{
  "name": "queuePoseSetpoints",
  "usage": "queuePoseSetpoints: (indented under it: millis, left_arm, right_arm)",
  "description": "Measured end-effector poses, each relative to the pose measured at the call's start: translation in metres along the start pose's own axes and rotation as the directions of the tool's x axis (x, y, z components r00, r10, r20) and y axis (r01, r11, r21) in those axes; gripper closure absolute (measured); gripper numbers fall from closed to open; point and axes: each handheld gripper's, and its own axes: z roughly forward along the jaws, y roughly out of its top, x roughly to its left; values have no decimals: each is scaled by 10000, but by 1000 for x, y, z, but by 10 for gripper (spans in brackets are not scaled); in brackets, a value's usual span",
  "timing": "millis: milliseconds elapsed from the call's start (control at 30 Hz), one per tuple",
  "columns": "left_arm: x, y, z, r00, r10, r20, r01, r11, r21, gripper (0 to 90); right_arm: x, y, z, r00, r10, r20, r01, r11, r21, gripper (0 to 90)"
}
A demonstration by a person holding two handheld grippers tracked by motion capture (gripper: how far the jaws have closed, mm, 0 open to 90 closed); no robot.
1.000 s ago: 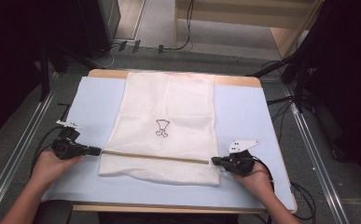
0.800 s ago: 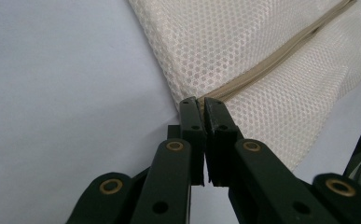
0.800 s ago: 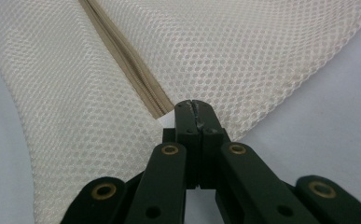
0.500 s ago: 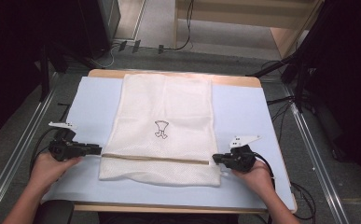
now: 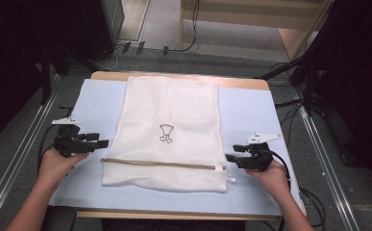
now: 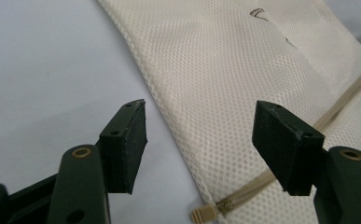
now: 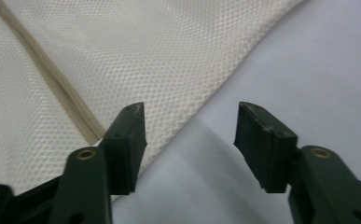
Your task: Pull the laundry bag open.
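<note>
Just flat zipped mesh bag [image 5: 169, 130]

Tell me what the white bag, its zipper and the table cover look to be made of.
Bag: cream synthetic mesh, judging by its fine even holes. Zipper: beige, probably plastic teeth on woven tape, matte. Table cover: smooth pale blue sheet, maybe vinyl or cloth; unclear.

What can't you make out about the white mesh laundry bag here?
- White mesh laundry bag: contents, if any, hidden by the fabric in the high view.
- Small black printed emblem: too small to read; cut off by the top edge in the left gripper view.
- Beige zipper: its pull is too small there.
</note>
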Motion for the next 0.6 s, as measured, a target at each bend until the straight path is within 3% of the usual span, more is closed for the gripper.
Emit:
queuePoseSetpoints:
  millis: [200, 600]
  left_arm:
    - [2, 4, 10, 9992, 175, -372, -181, 9997, -157, 331]
    - [13, -4, 15, 9981, -109, -611, 121, 9997, 189, 306]
  right_arm:
    - [-11, -4, -3, 9984, 444, 361, -442, 9990, -55, 344]
    - [-19, -13, -6, 9941, 821, 704, -815, 9966, -116, 309]
